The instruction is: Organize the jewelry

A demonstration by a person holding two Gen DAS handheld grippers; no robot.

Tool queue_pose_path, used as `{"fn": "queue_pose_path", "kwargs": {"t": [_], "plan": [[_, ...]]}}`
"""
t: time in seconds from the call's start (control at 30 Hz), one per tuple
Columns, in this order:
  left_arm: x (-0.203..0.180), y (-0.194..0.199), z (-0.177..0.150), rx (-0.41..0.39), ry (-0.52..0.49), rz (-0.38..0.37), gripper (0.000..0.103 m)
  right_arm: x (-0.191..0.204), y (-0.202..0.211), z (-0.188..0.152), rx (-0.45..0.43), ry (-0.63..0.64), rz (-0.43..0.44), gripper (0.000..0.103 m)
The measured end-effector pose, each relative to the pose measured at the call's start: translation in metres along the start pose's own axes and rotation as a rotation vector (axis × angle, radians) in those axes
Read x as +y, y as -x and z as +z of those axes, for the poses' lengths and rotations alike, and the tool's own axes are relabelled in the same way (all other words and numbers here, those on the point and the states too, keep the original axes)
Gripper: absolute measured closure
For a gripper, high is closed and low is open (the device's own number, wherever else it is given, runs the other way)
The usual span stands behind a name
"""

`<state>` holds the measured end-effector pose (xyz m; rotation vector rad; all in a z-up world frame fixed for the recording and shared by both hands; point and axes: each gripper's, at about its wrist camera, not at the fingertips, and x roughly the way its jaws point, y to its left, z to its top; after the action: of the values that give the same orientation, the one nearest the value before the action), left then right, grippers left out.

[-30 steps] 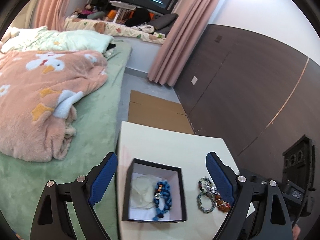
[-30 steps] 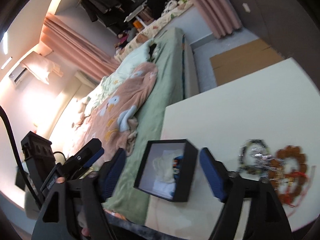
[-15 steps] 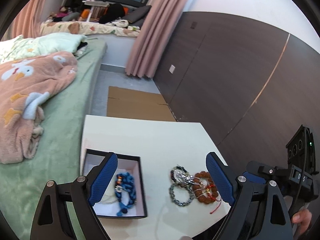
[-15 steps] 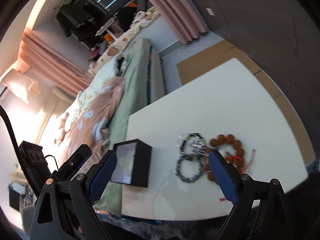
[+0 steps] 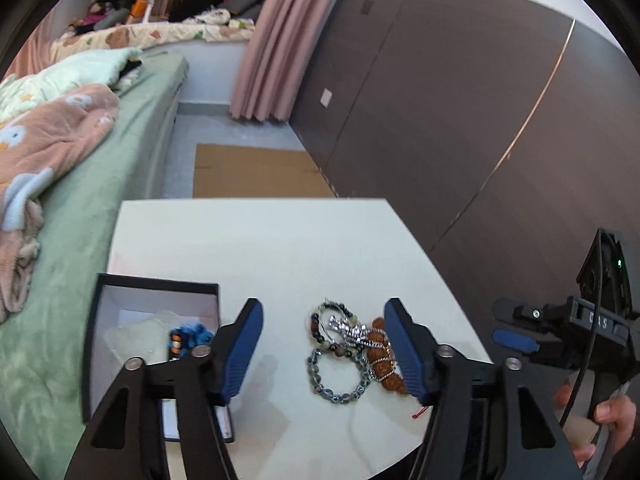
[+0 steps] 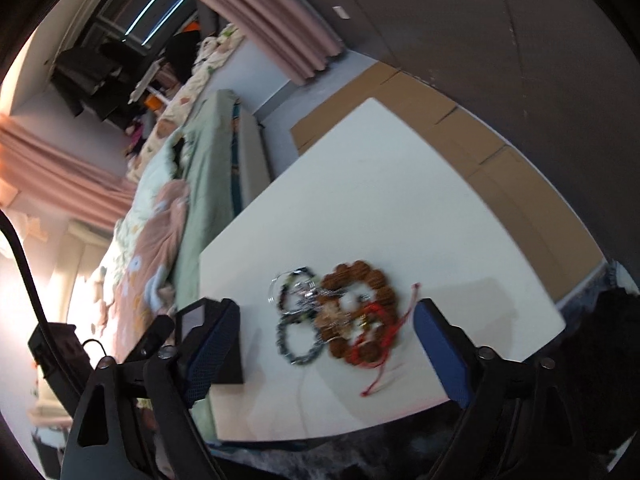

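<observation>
A heap of bracelets [image 5: 349, 344] lies on the white table [image 5: 280, 240]: a grey bead bracelet [image 5: 338, 376], a dark bead one with a silver chain, and a brown bead bracelet [image 6: 356, 304] with red cord. My left gripper [image 5: 324, 350] is open and empty, its fingers either side of the heap. A black jewelry box [image 5: 156, 322] with a white lining holds a blue bead bracelet [image 5: 192, 336] and stands left of it. My right gripper [image 6: 326, 344] is open and empty, above the heap; it also shows in the left wrist view [image 5: 516, 340].
A bed with a green sheet [image 5: 100, 184] and a pink blanket [image 5: 44, 136] runs along the table's left side. Flat cardboard [image 5: 256, 176] lies on the floor beyond the table. A dark wall panel [image 5: 460, 112] stands on the right.
My left gripper has swung right from over the box to over the bracelet heap and come lower. My right gripper has also moved from the box side towards the heap.
</observation>
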<state>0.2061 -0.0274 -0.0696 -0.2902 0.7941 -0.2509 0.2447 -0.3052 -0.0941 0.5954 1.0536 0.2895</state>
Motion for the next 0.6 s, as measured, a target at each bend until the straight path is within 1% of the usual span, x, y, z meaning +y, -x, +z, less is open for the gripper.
{"fn": "queue_pose_path", "kwargs": {"t": [0.03, 0.1, 0.2, 0.27, 0.6], "plan": [[-0.002, -0.005, 0.0, 0.016, -0.008, 0.0, 0.046, -0.003, -0.003, 0.001, 0.008, -0.01, -0.004, 0.023], [-0.005, -0.015, -0.001, 0.04, -0.019, -0.004, 0.051, -0.011, -0.01, 0.004, 0.025, -0.027, -0.012, 0.025], [-0.008, -0.031, -0.003, 0.08, -0.03, 0.004, 0.056, -0.02, -0.023, 0.006, 0.054, -0.038, -0.038, 0.033], [-0.009, -0.041, -0.005, 0.101, -0.037, 0.007, 0.057, -0.024, -0.029, 0.008, 0.074, -0.042, -0.04, 0.039], [-0.017, -0.081, -0.012, 0.19, -0.074, 0.035, 0.058, -0.03, -0.052, 0.011, 0.132, -0.02, -0.065, 0.042]]}}
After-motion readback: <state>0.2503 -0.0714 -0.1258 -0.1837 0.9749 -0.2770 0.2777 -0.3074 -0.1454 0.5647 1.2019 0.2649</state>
